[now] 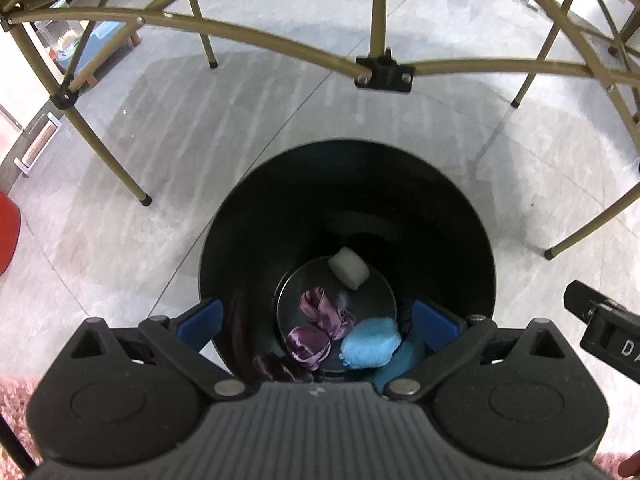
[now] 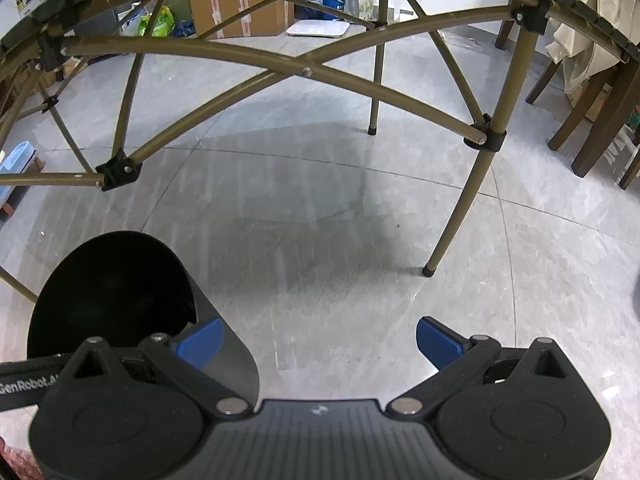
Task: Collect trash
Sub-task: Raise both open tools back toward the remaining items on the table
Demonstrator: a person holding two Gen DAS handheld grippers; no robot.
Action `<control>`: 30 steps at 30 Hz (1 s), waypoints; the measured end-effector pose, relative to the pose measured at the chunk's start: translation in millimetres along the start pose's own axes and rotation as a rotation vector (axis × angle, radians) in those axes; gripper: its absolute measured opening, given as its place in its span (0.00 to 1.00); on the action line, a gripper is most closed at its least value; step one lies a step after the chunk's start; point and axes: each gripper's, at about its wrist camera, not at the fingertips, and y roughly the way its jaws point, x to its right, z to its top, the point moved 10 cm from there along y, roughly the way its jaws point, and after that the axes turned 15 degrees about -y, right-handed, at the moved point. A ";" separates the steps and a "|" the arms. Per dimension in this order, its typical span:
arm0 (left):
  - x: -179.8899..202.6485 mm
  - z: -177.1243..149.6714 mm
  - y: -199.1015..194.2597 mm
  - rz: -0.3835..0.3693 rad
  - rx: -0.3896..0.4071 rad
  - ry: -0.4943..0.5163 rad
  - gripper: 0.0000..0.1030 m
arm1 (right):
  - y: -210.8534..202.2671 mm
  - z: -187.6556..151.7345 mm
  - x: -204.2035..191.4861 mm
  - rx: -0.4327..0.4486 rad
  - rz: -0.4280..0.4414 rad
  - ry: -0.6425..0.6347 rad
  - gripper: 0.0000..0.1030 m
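From the left wrist, the left gripper (image 1: 318,322) hangs wide open and empty over an upright black bin (image 1: 256,216) on the tiled floor (image 1: 180,128). Inside lie purple wrappers (image 1: 320,328), blue fluff (image 1: 370,340) and a white block (image 1: 349,268).

From the right wrist, the right gripper (image 2: 318,340) gapes empty above the floor; the bin (image 2: 108,280) stands left, its bottom hidden, table legs (image 2: 456,220) beyond.

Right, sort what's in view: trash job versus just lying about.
Job:
- black bin
- white wad, purple wrapper and blue wad inside it
- left gripper, open over the bin

Lying about:
- folding table frame
- cardboard boxes
- white scale
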 end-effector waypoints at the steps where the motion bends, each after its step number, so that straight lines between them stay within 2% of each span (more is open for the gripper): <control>1: 0.2 1.4 -2.5 -0.005 0.009 -0.002 1.00 | -1.1 0.8 -0.1 0.005 0.000 0.000 1.00; 14: 4.4 26.1 -38.0 -0.109 0.138 -0.035 1.00 | -26.6 19.8 0.6 0.117 0.003 -0.011 1.00; 22: 6.7 43.5 -73.6 -0.154 0.313 -0.019 1.00 | -51.1 36.5 1.0 0.222 0.004 -0.023 1.00; 28: 3.4 58.5 -113.5 -0.181 0.482 -0.002 1.00 | -80.3 51.7 1.8 0.340 -0.005 -0.035 1.00; 30: 0.1 60.4 -125.7 -0.179 0.509 0.005 1.00 | -92.7 56.3 2.2 0.387 -0.004 -0.038 1.00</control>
